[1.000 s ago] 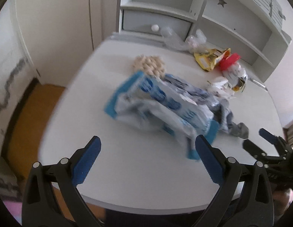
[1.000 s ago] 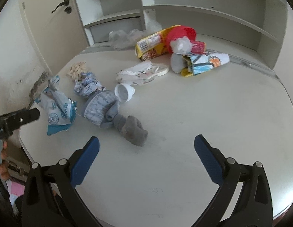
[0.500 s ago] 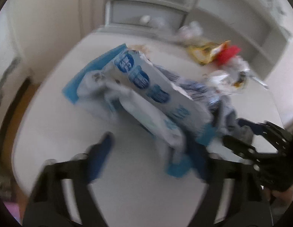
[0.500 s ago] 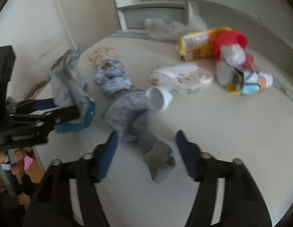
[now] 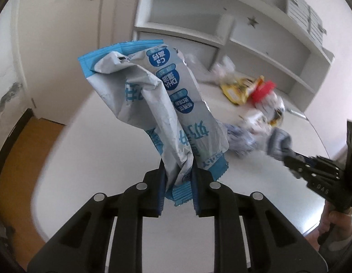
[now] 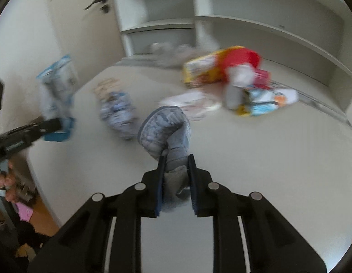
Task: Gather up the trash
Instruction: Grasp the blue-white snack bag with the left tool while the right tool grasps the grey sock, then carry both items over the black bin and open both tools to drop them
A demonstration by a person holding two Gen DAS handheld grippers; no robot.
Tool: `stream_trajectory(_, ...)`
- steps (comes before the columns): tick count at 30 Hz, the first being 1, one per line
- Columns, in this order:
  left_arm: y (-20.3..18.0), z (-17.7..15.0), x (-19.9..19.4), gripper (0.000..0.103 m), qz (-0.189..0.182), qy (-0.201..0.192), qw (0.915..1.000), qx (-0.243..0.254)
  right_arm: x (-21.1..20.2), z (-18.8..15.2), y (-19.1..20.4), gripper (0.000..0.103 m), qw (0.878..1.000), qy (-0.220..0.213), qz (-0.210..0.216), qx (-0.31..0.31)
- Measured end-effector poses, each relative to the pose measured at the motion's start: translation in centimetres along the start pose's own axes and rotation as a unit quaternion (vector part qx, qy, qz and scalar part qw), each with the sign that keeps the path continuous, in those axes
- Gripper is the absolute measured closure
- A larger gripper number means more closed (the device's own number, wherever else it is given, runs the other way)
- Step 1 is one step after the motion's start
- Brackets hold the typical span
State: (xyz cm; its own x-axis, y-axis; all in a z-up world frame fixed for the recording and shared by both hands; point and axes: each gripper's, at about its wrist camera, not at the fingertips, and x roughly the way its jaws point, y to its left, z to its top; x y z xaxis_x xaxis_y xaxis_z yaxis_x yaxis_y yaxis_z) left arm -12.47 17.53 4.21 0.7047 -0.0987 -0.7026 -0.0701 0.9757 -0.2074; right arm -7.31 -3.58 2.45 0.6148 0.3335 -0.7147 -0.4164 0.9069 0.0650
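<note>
My left gripper (image 5: 177,182) is squeezed tight on the bottom of a blue and white bag (image 5: 157,104). The bag sticks up in the air above the white table (image 5: 103,159). My right gripper (image 6: 176,177) is pinched on a grey sock (image 6: 166,132), and the sock is lifted off the table too.

The table is round at its edge and stands against white shelves (image 5: 255,34). A door (image 5: 62,22) is on the left, and the floor (image 5: 14,157) there is orange.

The right camera shows more trash that my left camera hides behind the bag: a crumpled blue wrapper (image 6: 119,111) and some flat paper (image 6: 189,100). It also shows a yellow packet (image 6: 203,70), a red cup (image 6: 241,56) and a little carton (image 6: 264,102), all blurry, near the shelves.
</note>
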Motion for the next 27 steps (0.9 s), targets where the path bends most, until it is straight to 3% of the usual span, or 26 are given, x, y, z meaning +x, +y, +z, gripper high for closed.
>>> stream_trajectory(4, 0.5, 0.7, -1.0, 0.085, 0.000, -0.010, 1.0000, 0.000, -1.1, -0.3, -2.5, 0.084, 0.999, -0.009, -0.012, 0.031)
stream_trajectory(10, -5.4, 1.2, -1.7, 0.085, -0.050, -0.007, 0.9953, 0.083, -2.7, -0.6, -5.2, 0.084, 0.997, -0.028, -0.017, 0.064)
stream_trajectory(14, -11.3, 1.6, -1.7, 0.085, -0.098, 0.001, 0.9845, 0.145, -7.7, -1.3, -8.6, 0.084, 0.991, -0.075, -0.010, 0.107)
stream_trajectory(16, -15.7, 1.7, -2.2, 0.085, -0.139, 0.002, 0.9715, 0.192, -11.6, -2.1, -10.8, 0.084, 0.986, -0.106, -0.021, 0.127)
stream_trajectory(18, -20.9, 1.2, -2.6, 0.085, -0.190, 0.008, 0.9520, 0.240, -16.4, -3.9, -13.7, 0.084, 0.978, -0.133, -0.055, 0.152)
stream_trajectory(21, -29.9, -2.0, -3.2, 0.085, -0.280, 0.038, 0.9014, 0.328, -23.9, -8.5, -18.2, 0.084, 0.959, -0.156, -0.127, 0.197)
stream_trajectory(24, -38.2, -7.8, -3.3, 0.085, -0.369, 0.104, 0.8315, 0.402, -28.9, -15.4, -22.5, 0.084, 0.937, -0.133, -0.197, 0.256)
stream_trajectory(25, -40.9, -10.5, -2.9, 0.085, -0.395, 0.139, 0.8040, 0.422, -29.7, -18.4, -24.1, 0.084, 0.927, -0.111, -0.220, 0.284)
stream_trajectory(27, -45.2, -16.5, -1.4, 0.085, -0.414, 0.198, 0.7555, 0.468, -29.9, -24.7, -27.1, 0.084, 0.903, -0.070, -0.231, 0.356)
